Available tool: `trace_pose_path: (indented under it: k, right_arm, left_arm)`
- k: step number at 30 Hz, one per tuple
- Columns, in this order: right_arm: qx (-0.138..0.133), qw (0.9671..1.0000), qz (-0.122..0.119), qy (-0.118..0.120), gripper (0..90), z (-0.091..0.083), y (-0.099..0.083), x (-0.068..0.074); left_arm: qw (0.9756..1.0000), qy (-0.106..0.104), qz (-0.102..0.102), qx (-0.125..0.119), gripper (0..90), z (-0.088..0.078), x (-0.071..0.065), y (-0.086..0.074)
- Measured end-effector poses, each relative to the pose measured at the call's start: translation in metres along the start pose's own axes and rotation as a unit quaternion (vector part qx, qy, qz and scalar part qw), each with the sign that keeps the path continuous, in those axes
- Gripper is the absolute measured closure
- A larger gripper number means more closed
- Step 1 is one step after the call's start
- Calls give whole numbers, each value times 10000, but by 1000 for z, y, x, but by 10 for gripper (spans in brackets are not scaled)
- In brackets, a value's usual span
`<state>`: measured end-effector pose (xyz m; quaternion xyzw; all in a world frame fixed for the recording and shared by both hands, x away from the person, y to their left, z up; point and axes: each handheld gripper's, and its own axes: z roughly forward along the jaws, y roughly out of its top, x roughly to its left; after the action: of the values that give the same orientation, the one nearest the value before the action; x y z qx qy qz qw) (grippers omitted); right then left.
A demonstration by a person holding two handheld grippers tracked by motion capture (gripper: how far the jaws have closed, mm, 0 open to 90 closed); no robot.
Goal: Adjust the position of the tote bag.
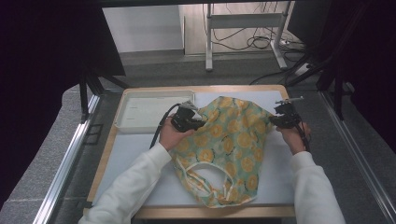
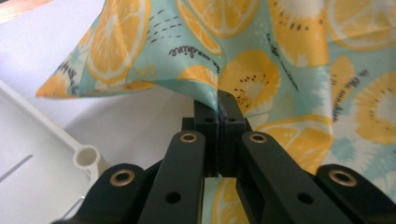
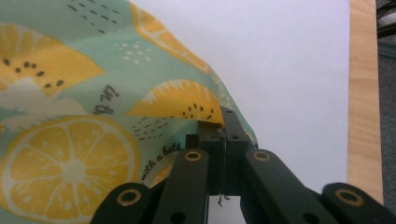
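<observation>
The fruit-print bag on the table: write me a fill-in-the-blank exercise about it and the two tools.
1. The left tool is ____ on the edge of the bag.
2. The right tool grips the bag's ____ edge, as the high view shows it.
3. The white tray lies on the table to the ____ of the bag in the high view.
4. The bag's white handles lie at the end ____ to the person.

Missing words: shut; right; left; nearest
</observation>
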<state>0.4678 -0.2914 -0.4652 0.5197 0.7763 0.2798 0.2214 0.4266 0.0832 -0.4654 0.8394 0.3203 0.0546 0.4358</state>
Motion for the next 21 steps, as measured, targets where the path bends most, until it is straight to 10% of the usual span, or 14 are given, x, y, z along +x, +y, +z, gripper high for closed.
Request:
trace_pose_path:
  k: [21]
  right_arm:
    - [81,9999,61,79,894,36,20,-11]
  left_arm:
    - [9997,-232,53,-80,892,-10,-33,-10]
